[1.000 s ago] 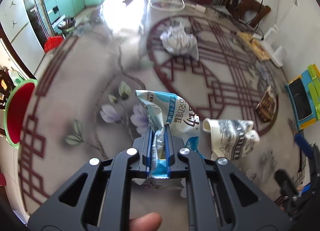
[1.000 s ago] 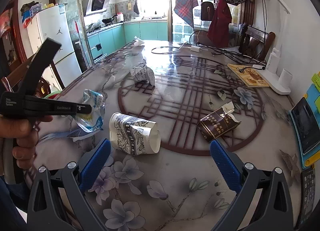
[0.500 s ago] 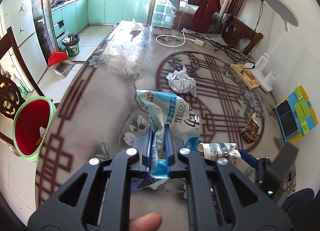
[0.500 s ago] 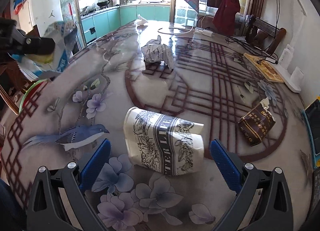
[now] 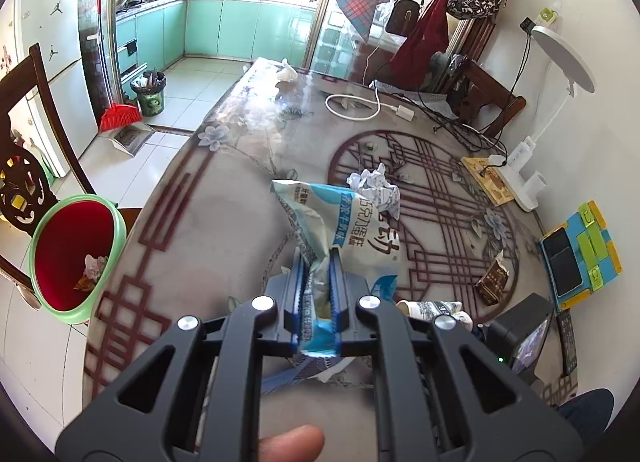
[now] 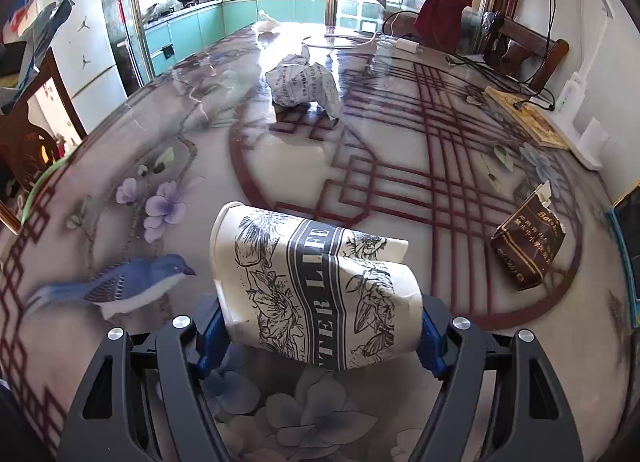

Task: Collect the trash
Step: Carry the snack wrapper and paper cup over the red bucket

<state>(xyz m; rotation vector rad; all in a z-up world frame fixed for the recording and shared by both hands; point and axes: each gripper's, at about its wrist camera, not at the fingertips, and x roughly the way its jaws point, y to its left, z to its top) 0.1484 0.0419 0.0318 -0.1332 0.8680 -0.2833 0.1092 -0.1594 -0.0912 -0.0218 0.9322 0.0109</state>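
On the glass-topped table (image 6: 400,150), we see the crushed paper cup (image 6: 316,290) lying on its side right between the right gripper's (image 6: 320,336) blue pads. Its long axis runs crosswise, pad to pad, rim at the left. Jaws are closing on it. The pads look to be at the cup's ends, but we can't tell if they press yet, so we judge the squeeze isn't finished. Cup print reads "TER LIFE", probably part of a longer phrase, with black flower drawings.

The left gripper (image 5: 316,290) is clamped narrow on a blue-and-white snack bag (image 5: 344,222), held up off the table. The bag has Chinese print we can't read cleanly. The green bin with red liner (image 5: 72,254) sits off the table's left edge, well to the left of that gripper, with some scraps already inside. We judge the bag goes there next, so the left hand must swing left and out past the table edge.

Still on the table: a crumpled paper ball (image 6: 302,80) further up the middle, and a torn brown packet (image 6: 528,242) off to the right, nearer the right hand. Its white lettering is too small to read. A person's fingertip (image 5: 292,444) shows at the bottom of the left view.
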